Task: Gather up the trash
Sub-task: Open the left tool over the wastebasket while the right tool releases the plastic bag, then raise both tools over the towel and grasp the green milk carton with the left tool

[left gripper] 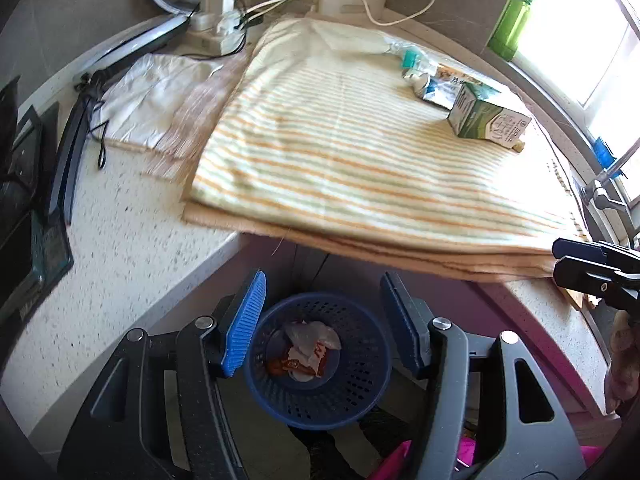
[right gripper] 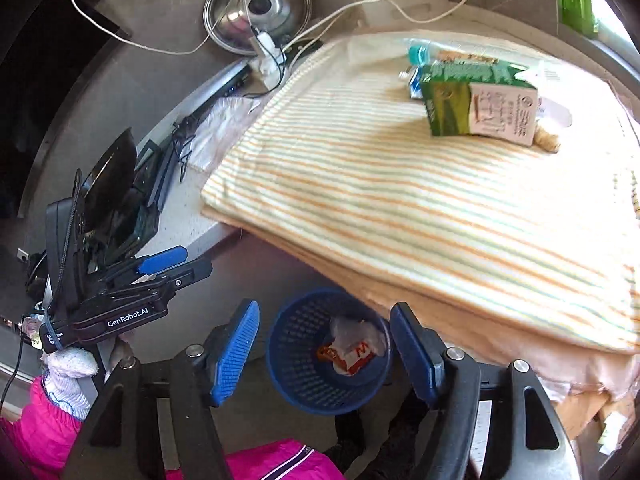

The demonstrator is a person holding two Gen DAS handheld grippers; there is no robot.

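Note:
A blue mesh basket (left gripper: 360, 380) (right gripper: 296, 376) stands on the floor below the counter edge and holds crumpled white and red wrappers (left gripper: 310, 350) (right gripper: 352, 346). My left gripper (left gripper: 320, 320) is open and empty above the basket. My right gripper (right gripper: 324, 344) is open and empty above it too; its fingers (left gripper: 580, 260) enter the left wrist view at the right edge. On the striped cloth (left gripper: 340, 140) (right gripper: 400, 200) lie a green and white carton (left gripper: 488, 118) (right gripper: 476, 104), a small blue and white package (left gripper: 436, 90) and a clear bottle with a teal cap (right gripper: 420, 53).
A power strip with white cables (left gripper: 218, 20), a steel lid (right gripper: 256, 8), a white cloth (left gripper: 148, 96) and dark devices (right gripper: 112, 200) are on the speckled counter (left gripper: 120, 260). A green bottle (left gripper: 514, 20) stands by the window. A tap (left gripper: 604, 188) is at right.

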